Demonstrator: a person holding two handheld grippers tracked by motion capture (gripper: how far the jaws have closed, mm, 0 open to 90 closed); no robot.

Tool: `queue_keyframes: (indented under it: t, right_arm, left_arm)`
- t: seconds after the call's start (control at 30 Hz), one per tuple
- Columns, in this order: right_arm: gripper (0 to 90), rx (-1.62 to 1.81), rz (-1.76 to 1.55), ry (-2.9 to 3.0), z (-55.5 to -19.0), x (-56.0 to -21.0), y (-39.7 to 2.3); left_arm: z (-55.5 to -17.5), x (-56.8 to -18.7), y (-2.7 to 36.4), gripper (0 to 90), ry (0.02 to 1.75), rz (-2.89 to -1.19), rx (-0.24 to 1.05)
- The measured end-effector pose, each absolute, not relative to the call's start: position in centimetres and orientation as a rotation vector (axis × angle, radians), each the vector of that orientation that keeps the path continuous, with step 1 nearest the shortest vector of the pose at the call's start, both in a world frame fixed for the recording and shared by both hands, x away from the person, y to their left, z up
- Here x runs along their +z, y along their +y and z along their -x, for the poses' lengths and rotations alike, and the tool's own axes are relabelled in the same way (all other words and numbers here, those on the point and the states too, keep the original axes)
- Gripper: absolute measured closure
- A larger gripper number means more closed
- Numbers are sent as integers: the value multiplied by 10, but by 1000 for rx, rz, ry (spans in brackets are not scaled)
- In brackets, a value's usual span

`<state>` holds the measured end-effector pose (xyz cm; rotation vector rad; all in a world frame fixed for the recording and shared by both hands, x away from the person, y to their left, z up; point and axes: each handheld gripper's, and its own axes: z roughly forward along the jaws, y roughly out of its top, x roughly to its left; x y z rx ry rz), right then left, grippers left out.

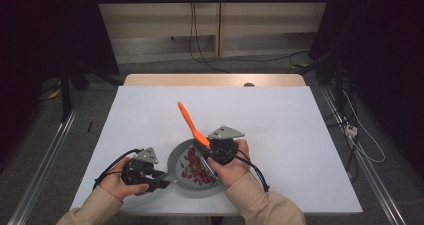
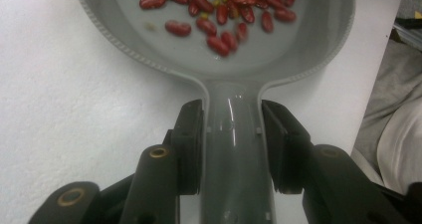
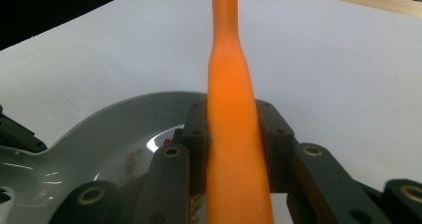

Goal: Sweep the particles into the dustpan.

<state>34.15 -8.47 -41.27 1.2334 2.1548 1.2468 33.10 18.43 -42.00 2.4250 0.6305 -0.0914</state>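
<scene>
Left gripper [image 2: 232, 117] clamped on the pan handle [image 2: 233, 149], 1 jaw pressing each side of the handle, seen clearly in the left gripper view; handle runs straight out between the jaws to the grey pan [image 2: 149, 50] just ahead. Beans [image 2: 219, 15], red with some small yellow-green bits mixed in, lie in the pan bowl beyond the jaw tips, bunched toward the far side. In the high view the left gripper [image 1: 162, 177] sits at the near-left of the pan [image 1: 175, 160], held by the left hand [image 1: 117, 185], on the white table [image 1: 280, 125]. Right gripper [image 3: 234, 129] clamped on the orange spatula [image 3: 233, 134], handle squeezed between its 2 jaws and rising straight up past the tips; pan rim [image 3: 99, 129] lies below and left of these jaws. In the high view the right gripper [image 1: 205, 152] sits over the right side of the pan in the right hand [image 1: 235, 167], spatula [image 1: 190, 122] slanting up and away from it, its lower end going down by the beans [image 1: 197, 167]; blade end hidden by the gripper. Cables trail from both grippers back toward the sleeves.
</scene>
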Motion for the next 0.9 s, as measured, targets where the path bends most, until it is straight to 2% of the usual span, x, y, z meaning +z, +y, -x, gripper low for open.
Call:
queue_keyframes:
  t: [0.33, 0.5, 0.9]
  right_arm:
    - [711, 1143, -1258, 2073, -372, -414, -119]
    - [711, 1048, -1206, 2103, -385, -431, -112]
    - [710, 1237, -1156, 2233, -352, -420, -74]
  left_arm:
    - [-333, -419, 189, 628, 639, -2431, -89]
    - [-334, -419, 189, 627, 650, -2428, -93]
    - [-335, -420, 189, 627, 643, -2432, -99]
